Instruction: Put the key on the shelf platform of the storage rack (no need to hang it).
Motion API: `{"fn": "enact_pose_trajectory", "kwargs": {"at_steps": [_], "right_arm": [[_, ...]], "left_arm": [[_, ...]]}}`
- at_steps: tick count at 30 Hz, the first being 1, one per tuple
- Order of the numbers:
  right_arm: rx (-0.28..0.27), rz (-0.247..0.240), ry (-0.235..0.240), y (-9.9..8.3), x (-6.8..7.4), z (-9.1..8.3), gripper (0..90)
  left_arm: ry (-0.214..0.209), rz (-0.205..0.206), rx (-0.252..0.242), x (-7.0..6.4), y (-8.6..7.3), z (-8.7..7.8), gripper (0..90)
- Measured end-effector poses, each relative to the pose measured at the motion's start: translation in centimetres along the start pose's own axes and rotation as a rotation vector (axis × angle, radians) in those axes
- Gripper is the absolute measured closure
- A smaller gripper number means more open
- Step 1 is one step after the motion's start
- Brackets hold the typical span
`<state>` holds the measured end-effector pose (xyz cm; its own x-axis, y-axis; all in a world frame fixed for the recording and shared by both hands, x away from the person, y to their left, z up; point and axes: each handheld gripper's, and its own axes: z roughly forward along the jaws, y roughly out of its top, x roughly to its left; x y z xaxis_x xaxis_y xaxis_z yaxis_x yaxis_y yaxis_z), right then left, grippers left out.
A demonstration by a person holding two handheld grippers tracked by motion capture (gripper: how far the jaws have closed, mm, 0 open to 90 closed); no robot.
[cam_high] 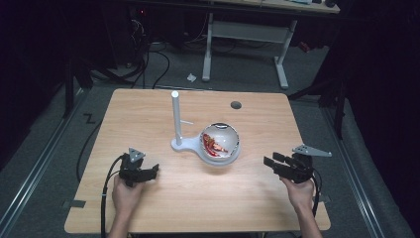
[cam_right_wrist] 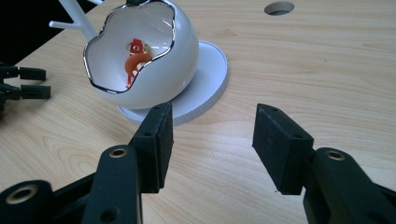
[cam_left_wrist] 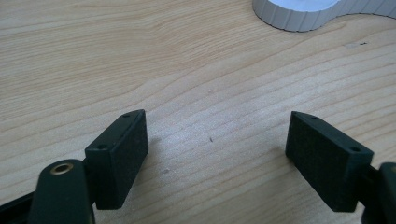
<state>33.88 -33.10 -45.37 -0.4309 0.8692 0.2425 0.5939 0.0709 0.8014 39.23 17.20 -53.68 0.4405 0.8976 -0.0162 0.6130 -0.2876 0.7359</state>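
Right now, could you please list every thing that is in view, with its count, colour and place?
bowl: one, white with a silver wavy rim, on the round base at the table's middle; it holds something red and orange that I cannot identify.
stand: one, white upright post with a thin side peg, on a ribbed white base, just left of the bowl.
table: one, light wood, with a round hole near its far edge.
second table: one, white legs, on the floor behind.
cables: several, black, on the grey floor behind.
left hand-held gripper: one, black, near left of the table, jaws open on nothing.
right hand-held gripper: one, black, near right, jaws open on nothing.
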Motion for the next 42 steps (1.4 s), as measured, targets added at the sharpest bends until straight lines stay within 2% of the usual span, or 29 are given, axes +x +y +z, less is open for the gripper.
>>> {"fn": "enact_pose_trajectory", "kwargs": {"at_steps": [11,18,33,37,42], "right_arm": [[0.016,-0.002,0.003,-0.8,0.3,1.0,48.2],[0.031,-0.014,0.023,-1.2,0.6,1.7,48.1],[0.061,-0.042,0.033,-2.2,1.2,3.2,47.2],[0.073,-0.046,0.03,-2.3,1.3,3.5,47.3],[0.088,-0.082,-0.011,-2.6,1.7,4.0,48.8]], "left_arm": [[0.0,0.0,0.0,0.0,0.0,0.0,21.6],[0.0,0.0,0.0,0.0,0.0,0.0,21.6],[0.0,0.0,0.0,0.0,0.0,0.0,21.6],[0.0,0.0,0.0,0.0,0.0,0.0,21.6],[0.0,0.0,0.0,0.0,0.0,0.0,21.6]]}}
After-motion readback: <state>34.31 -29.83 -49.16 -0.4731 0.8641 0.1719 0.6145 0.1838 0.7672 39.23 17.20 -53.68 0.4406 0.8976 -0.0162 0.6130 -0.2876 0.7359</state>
